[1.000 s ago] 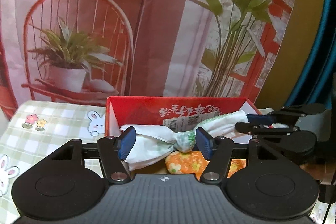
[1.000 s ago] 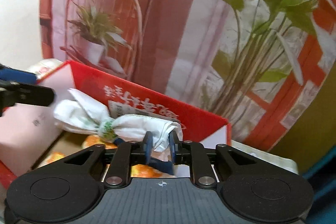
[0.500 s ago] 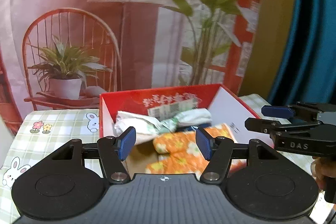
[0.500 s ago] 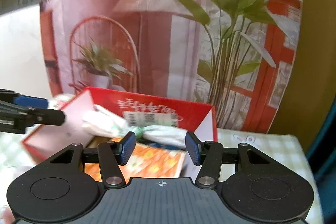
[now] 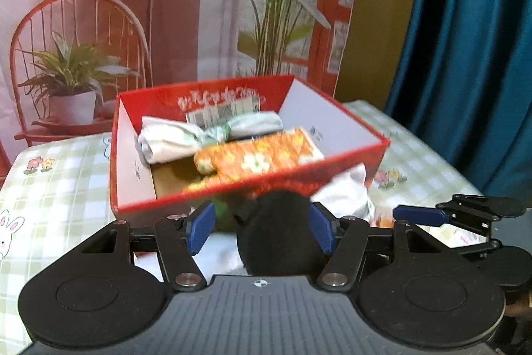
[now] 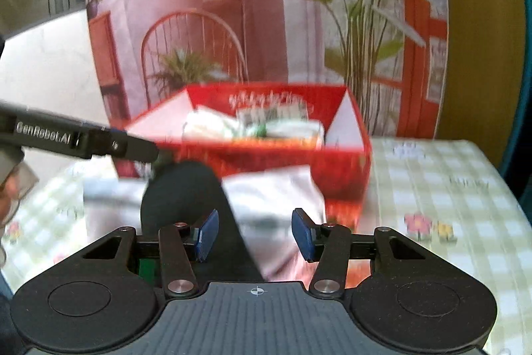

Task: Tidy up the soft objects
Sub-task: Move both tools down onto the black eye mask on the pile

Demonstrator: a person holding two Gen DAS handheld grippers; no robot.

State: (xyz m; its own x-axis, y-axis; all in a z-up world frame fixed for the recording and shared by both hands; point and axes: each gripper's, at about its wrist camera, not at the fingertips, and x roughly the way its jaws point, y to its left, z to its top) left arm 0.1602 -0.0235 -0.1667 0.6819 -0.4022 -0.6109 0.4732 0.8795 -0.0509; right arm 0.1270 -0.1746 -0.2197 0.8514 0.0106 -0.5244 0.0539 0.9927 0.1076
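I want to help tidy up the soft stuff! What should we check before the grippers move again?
1. White-green bundle inside red box: ok.
2. Orange flowered cloth inside the box: ok.
3. Black soft thing put away: not ok, it lies in front of the box.
4. White cloth put away: not ok, it is outside too.
5. Left gripper open: ok; whether its pads touch the black thing: cannot tell.
6. Right gripper empty: ok; jaws closing, pressing nothing.
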